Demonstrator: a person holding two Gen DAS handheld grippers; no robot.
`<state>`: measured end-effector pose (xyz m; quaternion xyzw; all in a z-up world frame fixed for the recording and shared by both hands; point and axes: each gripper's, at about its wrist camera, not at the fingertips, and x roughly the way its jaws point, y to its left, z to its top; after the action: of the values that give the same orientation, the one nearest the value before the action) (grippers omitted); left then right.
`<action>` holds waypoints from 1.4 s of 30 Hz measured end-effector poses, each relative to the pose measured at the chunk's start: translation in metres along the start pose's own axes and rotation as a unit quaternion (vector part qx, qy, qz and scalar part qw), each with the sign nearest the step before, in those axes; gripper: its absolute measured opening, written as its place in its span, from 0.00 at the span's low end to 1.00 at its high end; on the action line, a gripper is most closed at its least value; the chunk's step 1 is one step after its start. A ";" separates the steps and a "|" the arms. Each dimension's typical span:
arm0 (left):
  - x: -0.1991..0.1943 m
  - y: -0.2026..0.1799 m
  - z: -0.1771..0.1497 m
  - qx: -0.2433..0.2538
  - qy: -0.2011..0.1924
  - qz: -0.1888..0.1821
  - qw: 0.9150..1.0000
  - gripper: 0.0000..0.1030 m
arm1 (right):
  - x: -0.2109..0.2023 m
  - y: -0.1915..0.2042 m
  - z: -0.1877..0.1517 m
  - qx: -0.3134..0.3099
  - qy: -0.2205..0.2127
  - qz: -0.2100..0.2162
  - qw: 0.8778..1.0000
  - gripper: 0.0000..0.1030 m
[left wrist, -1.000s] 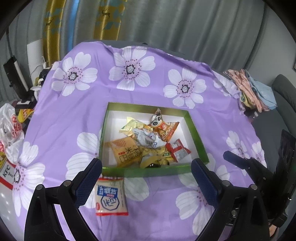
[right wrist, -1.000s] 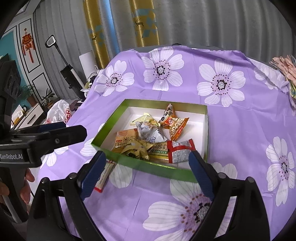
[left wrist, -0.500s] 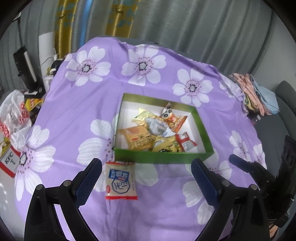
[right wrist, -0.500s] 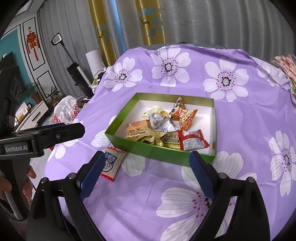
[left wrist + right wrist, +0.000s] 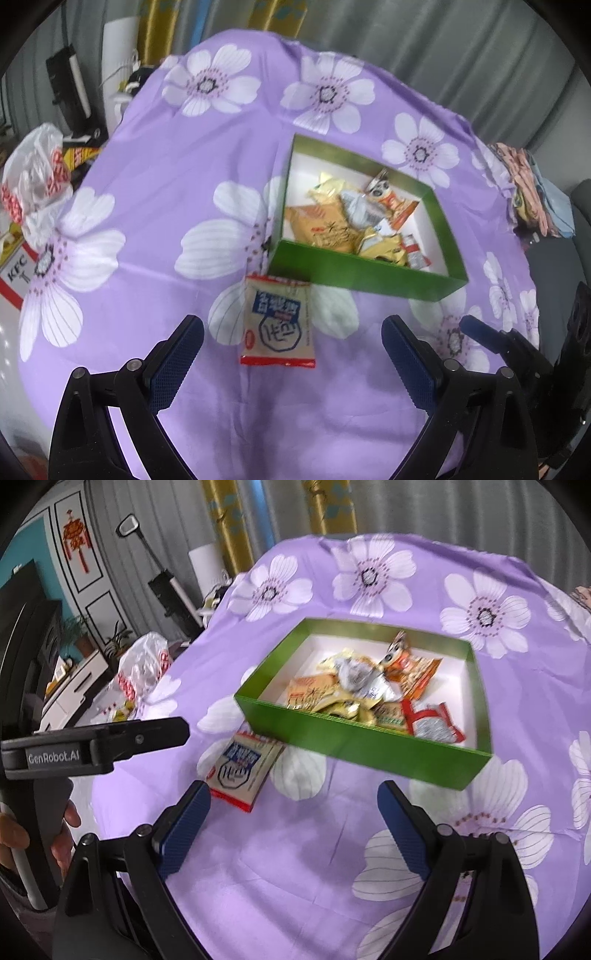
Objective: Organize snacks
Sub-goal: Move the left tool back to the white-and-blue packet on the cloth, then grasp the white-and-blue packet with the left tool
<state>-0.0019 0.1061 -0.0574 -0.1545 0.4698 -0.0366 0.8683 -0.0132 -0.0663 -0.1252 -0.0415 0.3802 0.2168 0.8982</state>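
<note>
Flat beige snack packet with red edges (image 5: 277,325) lies on the purple flowered cloth (image 5: 155,177), just ahead of the left gripper (image 5: 291,354), touching the green cardboard box of snacks (image 5: 365,269). Left gripper and right gripper (image 5: 293,823): both wide open, empty.

Grey pleated curtains (image 5: 461,506) with gold-patterned panels (image 5: 328,506) hang behind; a teal wall (image 5: 22,542), white low cabinet (image 5: 74,686) and potted plants (image 5: 79,635) stand left.

surface: purple floral tablecloth (image 5: 155,155) | on it: green box (image 5: 365,275), snack packet (image 5: 279,325)
</note>
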 end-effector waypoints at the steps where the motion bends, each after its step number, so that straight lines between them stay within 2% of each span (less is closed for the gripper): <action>1: 0.004 0.003 -0.002 -0.003 0.005 0.000 1.000 0.94 | 0.003 0.002 -0.002 -0.001 0.004 0.002 1.000 0.90; 12: 0.032 0.022 -0.012 -0.014 0.041 -0.001 0.999 0.94 | 0.034 0.012 -0.006 -0.009 0.033 0.016 0.999 0.90; 28: 0.063 0.047 -0.012 -0.032 0.082 -0.037 0.995 0.94 | 0.081 0.019 -0.003 -0.008 0.066 0.044 0.997 0.86; 31: 0.067 0.054 -0.012 -0.040 0.089 -0.048 0.994 0.94 | 0.090 0.018 -0.005 0.002 0.073 0.075 0.994 0.82; 33: 0.071 0.060 -0.013 -0.048 0.094 -0.060 0.993 0.94 | 0.097 0.016 -0.006 0.013 0.078 0.100 0.992 0.75; 37: 0.072 0.062 -0.011 -0.045 0.093 -0.073 0.992 0.94 | 0.108 0.014 -0.009 0.030 0.086 0.128 0.988 0.68; 42: 0.080 0.065 -0.006 -0.054 0.107 -0.114 0.986 0.94 | 0.115 0.015 -0.009 0.051 0.083 0.156 0.983 0.57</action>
<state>0.0328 0.1497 -0.1447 -0.2490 0.5403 -0.1261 0.7938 0.0455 -0.0142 -0.2108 0.0463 0.4654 0.3303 0.8198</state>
